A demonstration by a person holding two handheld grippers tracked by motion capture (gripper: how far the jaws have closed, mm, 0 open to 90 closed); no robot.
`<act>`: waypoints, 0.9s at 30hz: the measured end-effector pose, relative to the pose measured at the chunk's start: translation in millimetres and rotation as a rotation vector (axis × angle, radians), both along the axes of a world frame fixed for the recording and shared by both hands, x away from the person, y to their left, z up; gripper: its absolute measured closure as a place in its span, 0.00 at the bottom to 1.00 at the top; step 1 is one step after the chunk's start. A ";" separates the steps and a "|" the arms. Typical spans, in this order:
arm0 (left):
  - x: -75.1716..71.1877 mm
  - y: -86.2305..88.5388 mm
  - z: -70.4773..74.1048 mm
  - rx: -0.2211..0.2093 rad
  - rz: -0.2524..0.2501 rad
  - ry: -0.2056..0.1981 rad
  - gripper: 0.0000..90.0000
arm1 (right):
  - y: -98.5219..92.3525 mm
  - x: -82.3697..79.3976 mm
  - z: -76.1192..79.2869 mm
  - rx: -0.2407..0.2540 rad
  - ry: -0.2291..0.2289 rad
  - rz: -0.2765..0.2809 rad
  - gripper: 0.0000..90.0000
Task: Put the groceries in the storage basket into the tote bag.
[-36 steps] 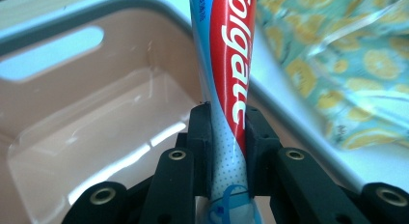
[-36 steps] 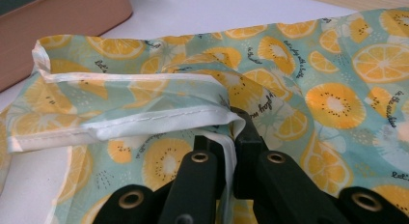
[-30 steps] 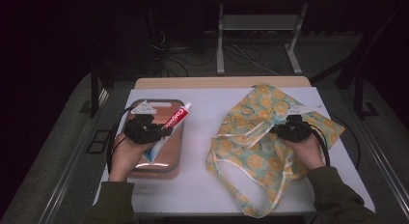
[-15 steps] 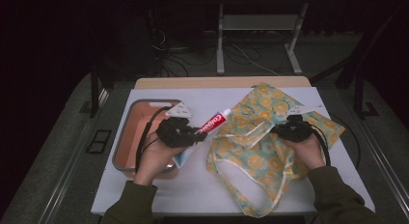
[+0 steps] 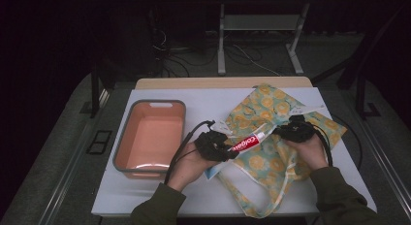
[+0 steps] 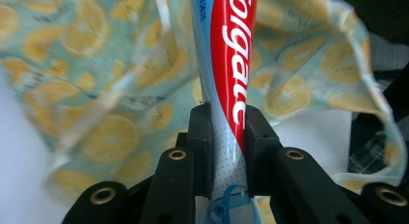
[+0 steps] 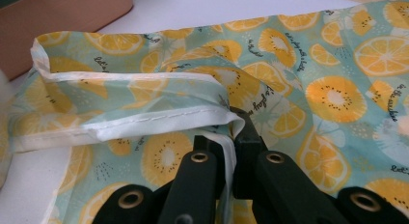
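A red and white toothpaste tube (image 5: 248,143) is held level above the table, its cap end pointing at the mouth of the orange-print cloth bag (image 5: 278,116). My left gripper (image 5: 219,148) is shut on the tube's tail end; the left gripper view has the tube (image 6: 226,74) clamped between the jaws with the bag (image 6: 96,113) just beyond. My right gripper (image 5: 291,129) is shut on the bag's white hem (image 7: 159,120), holding that edge lifted. The bag (image 7: 337,89) lies spread on the white table (image 5: 160,191).
An orange tub with a grey rim (image 5: 150,103) stands on the table's left half, with nothing in it. The bag's long handle (image 5: 252,205) loops toward the front edge. Cables and a metal stand lie on the dark floor behind the table.
My left gripper has carried the toothpaste tube from over the tub rightward to the bag's opening. The right gripper has kept its hold on the hem.
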State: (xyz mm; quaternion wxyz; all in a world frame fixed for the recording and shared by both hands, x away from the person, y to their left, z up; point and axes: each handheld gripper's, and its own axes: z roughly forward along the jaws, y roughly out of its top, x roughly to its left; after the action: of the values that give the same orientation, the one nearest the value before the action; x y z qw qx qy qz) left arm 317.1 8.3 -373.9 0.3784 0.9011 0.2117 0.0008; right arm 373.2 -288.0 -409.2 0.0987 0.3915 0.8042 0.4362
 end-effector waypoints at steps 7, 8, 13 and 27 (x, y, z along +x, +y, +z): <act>3.5 -25.8 -29.1 0.071 -0.032 0.023 0.84 | 0.6 0.1 -0.8 0.001 0.002 0.000 0.98; 4.6 -29.3 -32.8 0.079 -0.032 0.025 0.84 | 0.9 0.1 -0.9 0.001 0.002 0.001 0.98; 10.1 -45.3 -48.6 0.106 -0.019 0.022 0.84 | 2.6 -0.4 -1.6 -0.002 0.004 0.007 0.98; 5.1 -33.1 -44.4 0.018 0.027 -0.012 0.39 | 2.9 -2.1 -1.1 -0.002 0.003 0.010 0.98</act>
State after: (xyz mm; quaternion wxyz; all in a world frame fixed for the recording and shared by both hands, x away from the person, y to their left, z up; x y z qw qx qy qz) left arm 322.2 -24.8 -418.3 0.3716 0.9015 0.2215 0.0132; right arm 371.1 -285.1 -410.3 0.0958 0.3879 0.8068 0.4353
